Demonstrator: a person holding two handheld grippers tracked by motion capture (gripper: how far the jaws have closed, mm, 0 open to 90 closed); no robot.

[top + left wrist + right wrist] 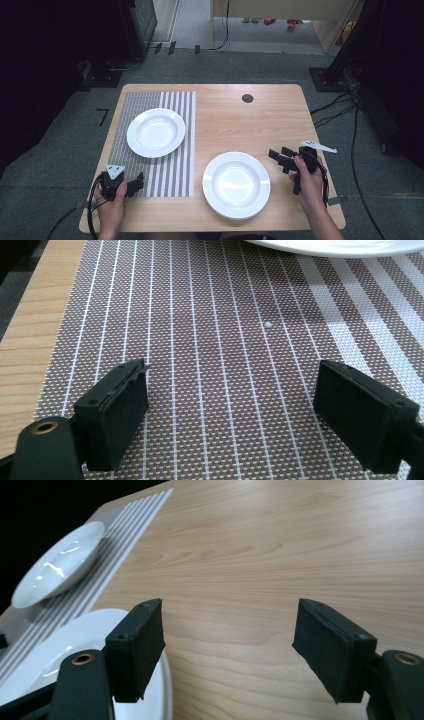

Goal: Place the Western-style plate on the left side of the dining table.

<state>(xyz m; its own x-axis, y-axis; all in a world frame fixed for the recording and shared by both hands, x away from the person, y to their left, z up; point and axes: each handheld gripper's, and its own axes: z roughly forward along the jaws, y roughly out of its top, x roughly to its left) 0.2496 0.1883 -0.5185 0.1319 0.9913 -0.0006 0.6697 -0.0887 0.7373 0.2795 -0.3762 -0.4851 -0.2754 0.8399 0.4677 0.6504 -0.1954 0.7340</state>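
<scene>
The right gripper, jaws spread and holding nothing, hangs just beside the near white plate on the bare table, so this looks like the approach before a grasp; next it must close on that glossy, shallow rim. The left gripper, also gaping, hovers over the striped placemat, where the far plate sits.
</scene>
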